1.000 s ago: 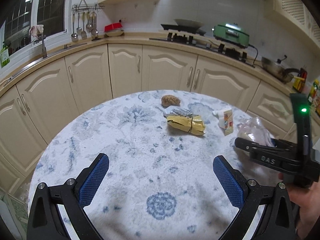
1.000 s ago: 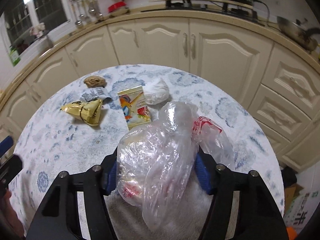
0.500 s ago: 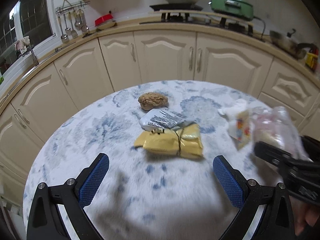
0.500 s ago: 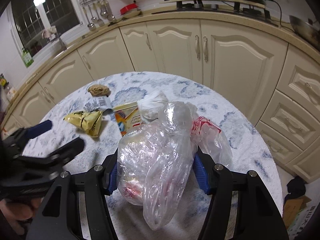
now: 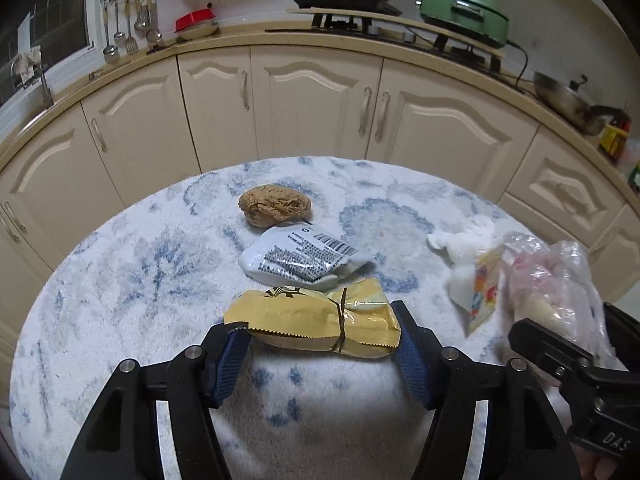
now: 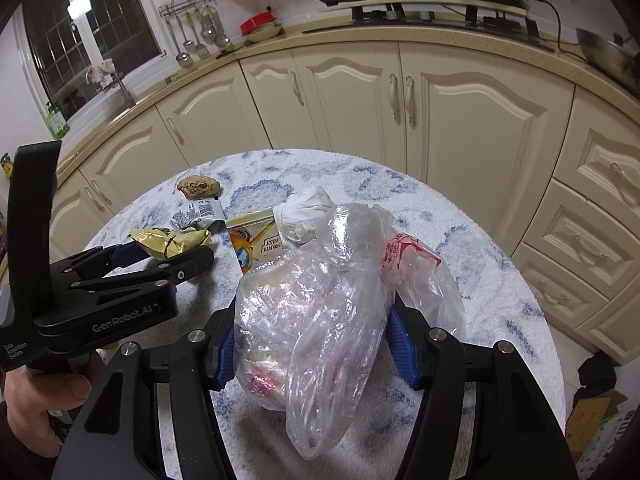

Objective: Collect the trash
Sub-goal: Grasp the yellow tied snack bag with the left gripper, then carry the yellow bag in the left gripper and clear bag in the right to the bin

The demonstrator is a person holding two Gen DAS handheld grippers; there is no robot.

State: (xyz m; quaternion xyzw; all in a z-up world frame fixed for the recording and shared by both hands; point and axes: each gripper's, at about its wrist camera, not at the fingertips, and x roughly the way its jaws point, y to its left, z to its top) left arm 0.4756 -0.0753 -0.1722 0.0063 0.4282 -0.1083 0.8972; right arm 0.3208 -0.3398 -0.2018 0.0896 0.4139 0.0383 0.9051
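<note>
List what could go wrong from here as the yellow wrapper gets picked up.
1. The left gripper has just been closing its jaws around the crinkled yellow foil wrapper; they catch only its ends, so it may buckle and slip.
2. The white printed wrapper touches it and might get dragged along.
3. The clear plastic bag bulges out of the right gripper and could sag loose.

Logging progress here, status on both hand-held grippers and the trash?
Left hand-held gripper closing around yellow wrapper. Right hand-held gripper holds bag. Nothing in the way.
</note>
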